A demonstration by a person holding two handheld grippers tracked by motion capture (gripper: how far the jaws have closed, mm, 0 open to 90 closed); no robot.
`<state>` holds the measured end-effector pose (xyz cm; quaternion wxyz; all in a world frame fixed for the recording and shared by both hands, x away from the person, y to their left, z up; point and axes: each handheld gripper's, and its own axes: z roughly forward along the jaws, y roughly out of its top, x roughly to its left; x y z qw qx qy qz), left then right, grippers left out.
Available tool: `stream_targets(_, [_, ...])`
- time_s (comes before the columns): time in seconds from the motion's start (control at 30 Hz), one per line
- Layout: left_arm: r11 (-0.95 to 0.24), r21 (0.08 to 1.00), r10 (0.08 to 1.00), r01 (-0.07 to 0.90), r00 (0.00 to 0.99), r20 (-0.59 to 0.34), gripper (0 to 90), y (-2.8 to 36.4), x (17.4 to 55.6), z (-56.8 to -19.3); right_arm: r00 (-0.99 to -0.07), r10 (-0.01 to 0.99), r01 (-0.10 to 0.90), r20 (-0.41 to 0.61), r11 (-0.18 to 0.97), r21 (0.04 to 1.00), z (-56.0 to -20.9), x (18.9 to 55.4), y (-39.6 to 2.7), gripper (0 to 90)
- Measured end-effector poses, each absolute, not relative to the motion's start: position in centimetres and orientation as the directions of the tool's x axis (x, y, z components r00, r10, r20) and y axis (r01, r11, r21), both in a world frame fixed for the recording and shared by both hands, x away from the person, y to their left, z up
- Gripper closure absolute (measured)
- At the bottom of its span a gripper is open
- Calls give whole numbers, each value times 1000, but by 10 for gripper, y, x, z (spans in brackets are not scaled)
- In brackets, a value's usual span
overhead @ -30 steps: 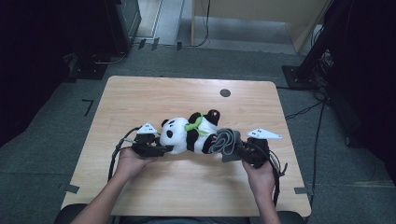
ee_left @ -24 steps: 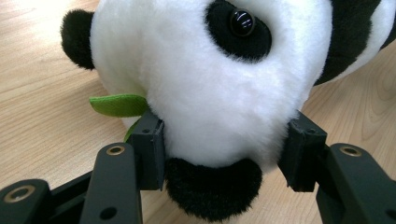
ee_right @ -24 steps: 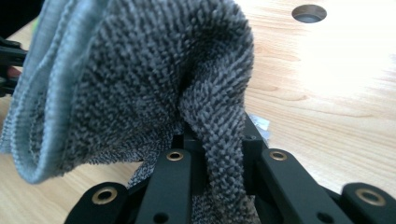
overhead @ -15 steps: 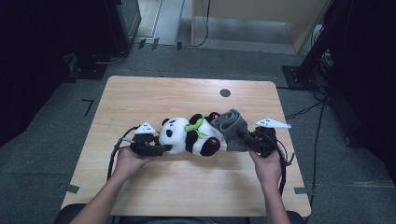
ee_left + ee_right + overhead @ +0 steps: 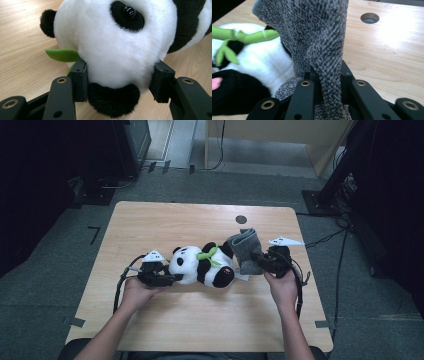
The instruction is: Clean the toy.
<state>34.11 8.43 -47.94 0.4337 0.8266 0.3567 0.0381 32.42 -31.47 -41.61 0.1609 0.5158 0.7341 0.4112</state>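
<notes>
A black-and-white plush panda [image 5: 202,266] lies on its side in the middle of the wooden table [image 5: 165,220], with a green bamboo sprig [image 5: 209,253] on its chest. My left gripper [image 5: 170,278] is shut on the panda's head [image 5: 112,50], one pad on each side of it. At the panda's feet, my right gripper [image 5: 256,261] is shut on a grey knitted sock [image 5: 244,249], which stands up from the jaws. In the right gripper view the sock [image 5: 317,37] rises between the closed jaws, with the panda [image 5: 249,70] and its sprig [image 5: 244,36] to the left.
A round cable hole [image 5: 241,219] sits near the table's far edge, also seen as a hole [image 5: 369,18] in the right gripper view. Cables trail from both grippers. Dark equipment stands on the floor around the table.
My right gripper has carried the grey sock to the right and away from the panda's legs, and the sock now stands more upright. The left gripper and the panda's head have stayed put.
</notes>
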Motion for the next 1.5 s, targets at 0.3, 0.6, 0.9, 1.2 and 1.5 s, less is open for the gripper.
stream_targets(0.3, [-369, 747, 623, 553, 743, -242, 437, 84, 341, -480, -491, 853, 596, 179, 178, 783, -414, 322, -291, 803])
stream_targets(0.6, [-361, 750, 625, 554, 740, -246, 438, 85, 340, -481, -480, 862, 594, 164, 182, 783, -413, 323, -298, 803])
stream_targets(0.9, [-331, 763, 647, 556, 722, -245, 456, 87, 340, -477, -379, 903, 632, 201, 93, 769, -425, 321, -349, 802])
stream_targets(1.2, [-309, 760, 665, 572, 701, -256, 486, 93, 342, -478, -328, 914, 677, 237, 53, 734, -447, 331, -365, 797])
stream_targets(1.5, [-315, 761, 665, 567, 704, -248, 462, 94, 342, -479, -273, 935, 738, 226, 53, 673, -476, 348, -372, 788])
